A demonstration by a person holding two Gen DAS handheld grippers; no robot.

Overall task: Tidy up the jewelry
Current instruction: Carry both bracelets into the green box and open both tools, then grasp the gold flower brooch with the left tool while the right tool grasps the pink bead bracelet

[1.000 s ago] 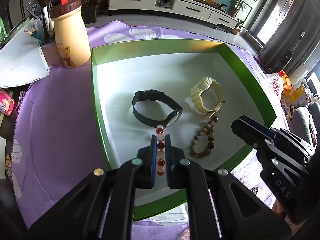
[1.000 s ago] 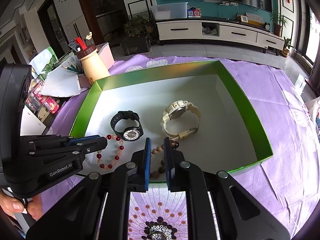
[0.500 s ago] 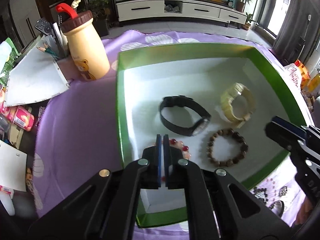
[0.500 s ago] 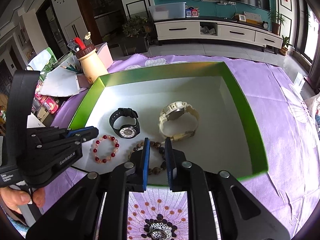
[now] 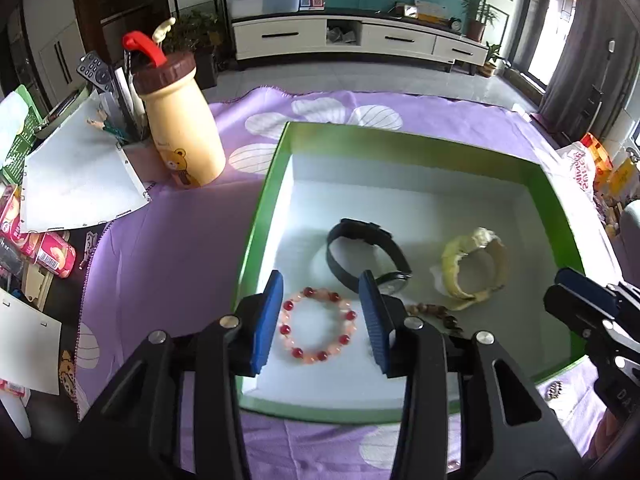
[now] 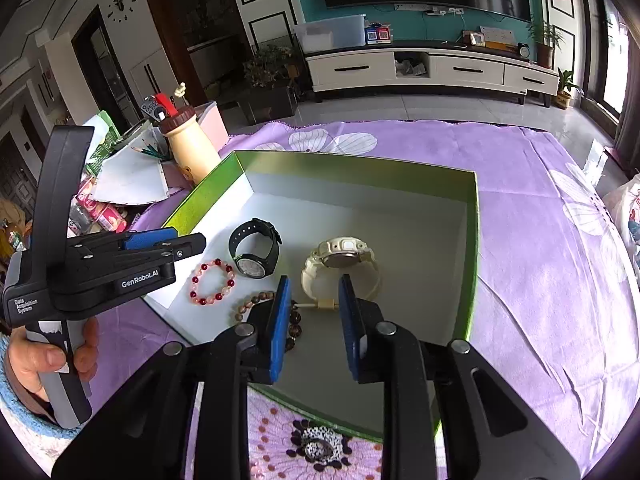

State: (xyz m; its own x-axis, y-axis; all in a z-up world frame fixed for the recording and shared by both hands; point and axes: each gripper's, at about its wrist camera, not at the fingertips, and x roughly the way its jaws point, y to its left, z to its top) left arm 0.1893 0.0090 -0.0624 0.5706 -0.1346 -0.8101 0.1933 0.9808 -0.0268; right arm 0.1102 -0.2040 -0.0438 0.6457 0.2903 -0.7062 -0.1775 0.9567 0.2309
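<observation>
A green box (image 5: 260,216) with a white floor holds four pieces. A red and pink bead bracelet (image 5: 318,325) lies flat near the front left, also in the right wrist view (image 6: 212,282). A black watch (image 5: 366,254) and a cream watch (image 5: 476,268) stand behind it. A brown wooden bead bracelet (image 6: 256,301) lies partly hidden behind my right fingers. My left gripper (image 5: 320,322) is open above the red bracelet, empty. My right gripper (image 6: 314,318) is open and empty above the box front, near the cream watch (image 6: 340,266).
A cream bear bottle (image 5: 182,120) with a red handle stands left of the box on the purple cloth (image 5: 160,256). Papers, pens and snack packs (image 5: 48,252) crowd the far left. A small metal ornament (image 6: 318,446) lies on the cloth before the box.
Both grippers have opened and pulled back. The red bracelet and the wooden bracelet, held a second ago, now lie on the box floor.
</observation>
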